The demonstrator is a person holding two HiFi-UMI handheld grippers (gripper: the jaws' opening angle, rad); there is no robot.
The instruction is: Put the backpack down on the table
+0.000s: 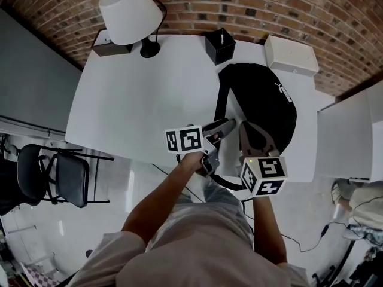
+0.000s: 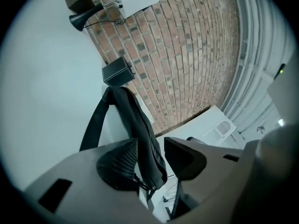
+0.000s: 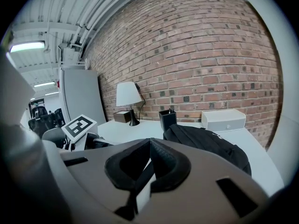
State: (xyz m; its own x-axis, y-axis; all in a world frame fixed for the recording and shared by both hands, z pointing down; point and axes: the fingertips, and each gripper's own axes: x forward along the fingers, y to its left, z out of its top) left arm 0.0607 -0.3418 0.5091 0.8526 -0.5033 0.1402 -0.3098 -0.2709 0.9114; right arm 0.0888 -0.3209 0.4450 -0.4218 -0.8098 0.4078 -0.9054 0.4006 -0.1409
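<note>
The black backpack [image 1: 266, 103] lies on the right part of the white table [image 1: 137, 100], its body resting flat [image 3: 210, 143]. A shoulder strap [image 2: 140, 134] loops off the near table edge. My left gripper [image 1: 229, 125] is open, and that strap hangs between its jaws [image 2: 149, 148], against the left pad with a gap to the right one. My right gripper [image 1: 246, 129] sits over the bag's near end, shut on a black strap [image 3: 140, 183] that runs down between its pads [image 3: 149, 146].
A white-shaded lamp [image 1: 128, 5], a small dark box [image 1: 111, 43], a black pen holder [image 1: 219, 45] and a white box [image 1: 290, 54] line the brick-wall side. A white cabinet [image 1: 350, 136] stands at the right. A black chair [image 1: 57, 175] is on the floor at left.
</note>
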